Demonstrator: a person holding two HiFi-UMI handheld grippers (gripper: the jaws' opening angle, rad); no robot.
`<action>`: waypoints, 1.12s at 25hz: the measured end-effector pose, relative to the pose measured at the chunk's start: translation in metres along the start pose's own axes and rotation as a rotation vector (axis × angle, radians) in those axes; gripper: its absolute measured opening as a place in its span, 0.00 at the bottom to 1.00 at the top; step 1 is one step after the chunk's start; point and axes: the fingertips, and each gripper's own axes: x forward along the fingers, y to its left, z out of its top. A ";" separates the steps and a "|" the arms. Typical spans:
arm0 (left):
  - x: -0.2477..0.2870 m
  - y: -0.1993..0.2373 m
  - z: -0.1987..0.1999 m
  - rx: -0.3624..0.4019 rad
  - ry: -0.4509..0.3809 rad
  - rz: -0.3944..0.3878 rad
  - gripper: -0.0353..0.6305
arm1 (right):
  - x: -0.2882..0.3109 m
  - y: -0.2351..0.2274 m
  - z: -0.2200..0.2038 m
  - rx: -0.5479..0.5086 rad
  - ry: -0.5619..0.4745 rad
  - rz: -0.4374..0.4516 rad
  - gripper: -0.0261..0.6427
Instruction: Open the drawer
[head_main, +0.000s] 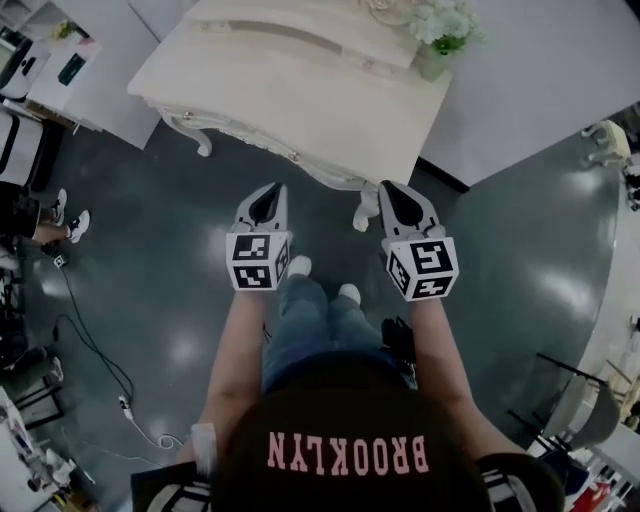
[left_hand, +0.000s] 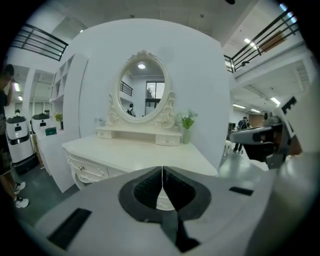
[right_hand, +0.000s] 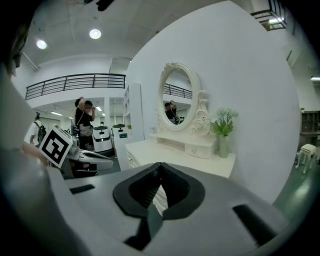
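The drawer (left_hand: 86, 170) we take to be the target is in the front of the cream dressing table (head_main: 300, 95). It is shut, with a small round knob showing in the left gripper view, and it faces us from under the tabletop. A smaller drawer (left_hand: 168, 139) sits shut in the raised shelf below the oval mirror (left_hand: 142, 85); the task sentence doesn't tell us which one is meant.

We judge the task to be at the approach step, with nothing touched yet. The left gripper (head_main: 269, 192) and the right gripper (head_main: 397, 190) hang side by side over the dark floor (head_main: 160, 260), apart from the table's front edge. On each, the fingers are pressed together with nothing between them.

The next move calls for choosing one gripper, spreading its fingers, lowering it to knob height, closing on the knob and pulling straight back toward us.

As for containers, no drawer shows its contents. A pale vase (left_hand: 186, 135) stands upright at the table's back right corner and holds green sprigs with white blooms.
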 end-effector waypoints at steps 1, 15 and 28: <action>0.007 0.005 -0.001 -0.002 0.006 -0.011 0.06 | 0.003 -0.003 0.000 0.010 0.004 -0.024 0.03; 0.092 0.042 -0.041 0.035 0.160 -0.240 0.30 | 0.051 -0.010 -0.035 0.107 0.099 -0.240 0.03; 0.168 0.053 -0.106 0.074 0.277 -0.287 0.31 | 0.049 -0.017 -0.090 0.168 0.197 -0.363 0.03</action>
